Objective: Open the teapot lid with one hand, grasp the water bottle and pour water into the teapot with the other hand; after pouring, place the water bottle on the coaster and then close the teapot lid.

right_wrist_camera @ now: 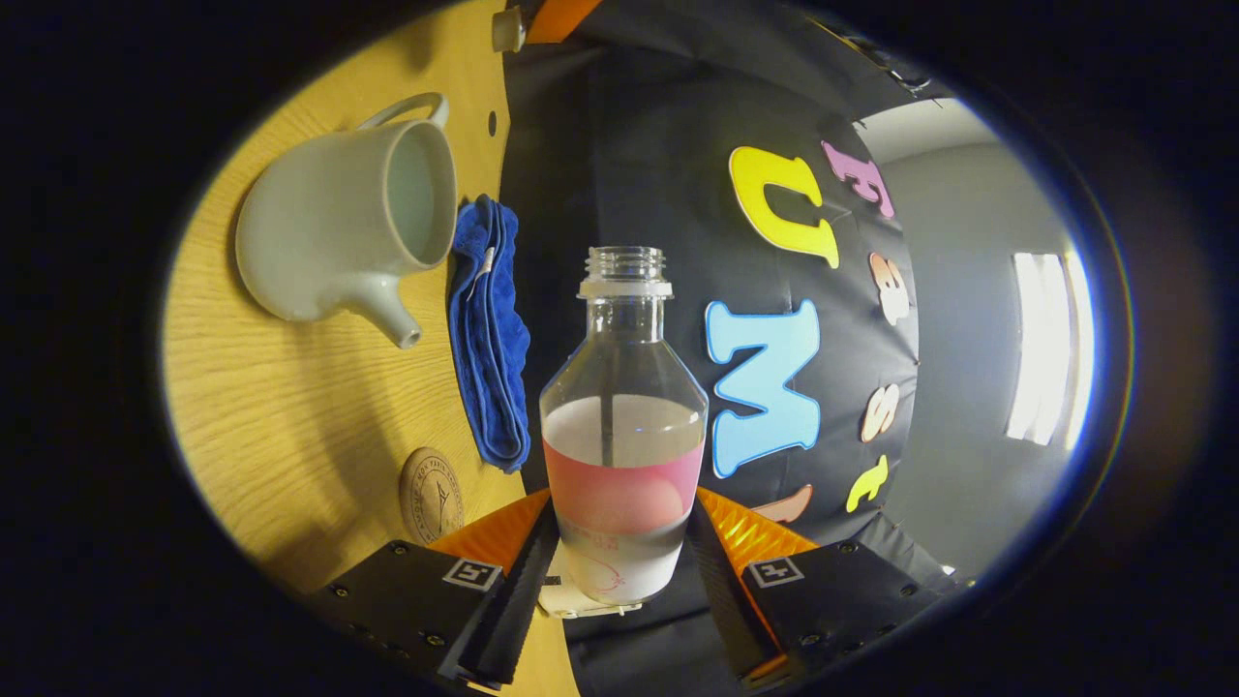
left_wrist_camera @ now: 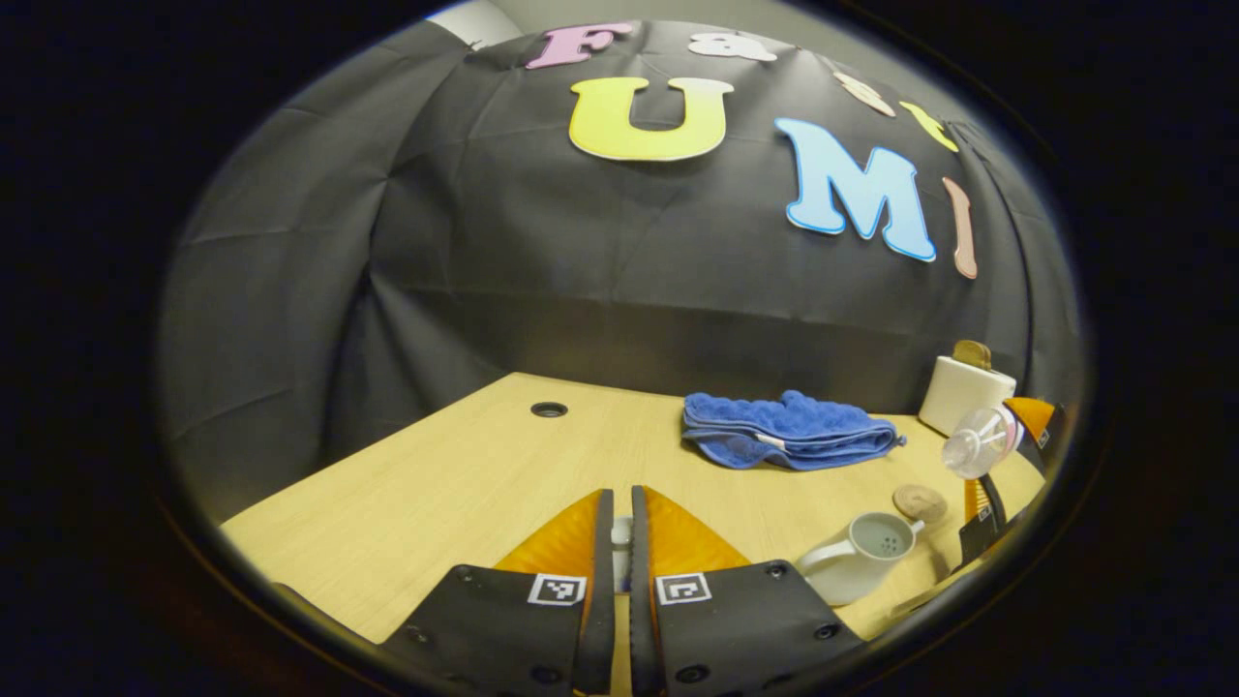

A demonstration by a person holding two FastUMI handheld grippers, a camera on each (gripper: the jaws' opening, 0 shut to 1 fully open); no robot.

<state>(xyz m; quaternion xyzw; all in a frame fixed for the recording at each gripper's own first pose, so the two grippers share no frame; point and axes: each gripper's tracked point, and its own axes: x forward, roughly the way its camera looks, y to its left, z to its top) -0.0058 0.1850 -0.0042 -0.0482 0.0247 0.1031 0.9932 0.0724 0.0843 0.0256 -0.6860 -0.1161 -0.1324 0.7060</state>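
right claw (right_wrist_camera: 619, 552) gripping water bottle (right_wrist_camera: 621, 426), teapot (right_wrist_camera: 329, 232) open

I'm looking into a staged recording booth, not a home: black creased cloth wall (left_wrist_camera: 600, 271) behind a pale wood-grain desk (left_wrist_camera: 455, 474) with a round cable hole (left_wrist_camera: 549, 409), plain grey room wall (right_wrist_camera: 968, 290) beyond.

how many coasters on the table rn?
1. The coaster lies on the table between the teapot and the right tool, beside the blue towel. Others may be hidden.
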